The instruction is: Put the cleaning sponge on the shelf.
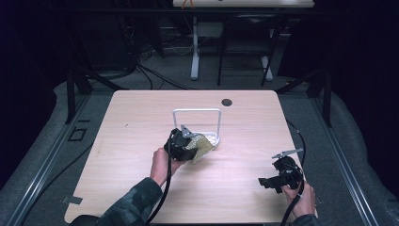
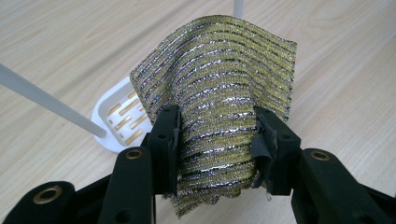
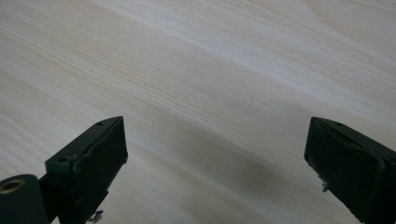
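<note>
A: Your left gripper is pinching the gold-and-silver striped cloth, bunched between the jaws, just in front of the white rack.

B: So I drape it over the rack's bar?

A: That's my guess. Lift it clear above the bar first, so the loose edge doesn't snag.

B: And my right gripper?

A: Jaws spread wide, holding nothing, well right of the rack over the pale wooden table. Beyond the rack the room is dark.

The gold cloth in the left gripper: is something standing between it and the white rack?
Nothing visible does. The left gripper is shut on the gold cloth, which hangs right beside the white rack, over its slotted base. The right gripper is open, far aside.
</note>
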The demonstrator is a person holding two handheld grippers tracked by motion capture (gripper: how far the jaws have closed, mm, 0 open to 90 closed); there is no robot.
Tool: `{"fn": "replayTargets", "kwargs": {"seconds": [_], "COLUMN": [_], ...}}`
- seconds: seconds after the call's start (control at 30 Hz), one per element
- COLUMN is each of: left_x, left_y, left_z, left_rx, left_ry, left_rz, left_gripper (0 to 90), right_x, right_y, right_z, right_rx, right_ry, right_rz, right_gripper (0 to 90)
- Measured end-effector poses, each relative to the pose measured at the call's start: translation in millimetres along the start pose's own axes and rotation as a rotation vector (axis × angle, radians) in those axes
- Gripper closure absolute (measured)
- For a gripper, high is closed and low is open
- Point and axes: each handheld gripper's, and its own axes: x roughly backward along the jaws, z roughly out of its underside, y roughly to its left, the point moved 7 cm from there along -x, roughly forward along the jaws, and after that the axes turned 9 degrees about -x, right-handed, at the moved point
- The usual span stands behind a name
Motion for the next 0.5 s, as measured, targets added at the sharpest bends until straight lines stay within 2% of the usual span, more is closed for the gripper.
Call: {"fn": "replayTargets", "kwargs": {"seconds": [0.23, 0.37, 0.5], "left_x": [-3.1, -6.9, -9.0], "left_y": [6.4, 9.2, 11.2], "left_z": [-6.0, -7.4, -9.8], "left_rx": [0.034, 0.054, 0.053], "left_ry": [-0.004, 0.010, 0.010], "left_rz": [-0.044, -0.071, -0.089], "left_gripper": [55.5, 55.5, 55.4], "right_x": [-0.1, -0.2, -0.2], "right_y": [0.1, 0.2, 0.1], "right_z": [0.1, 0.1, 0.1], "right_rx": [-0.001, 0.000, 0.000], "right_ry": [0.000, 0.001, 0.001], "right_rz": [0.001, 0.001, 0.000], "right_gripper": [5.6, 5.6, 5.6]}}
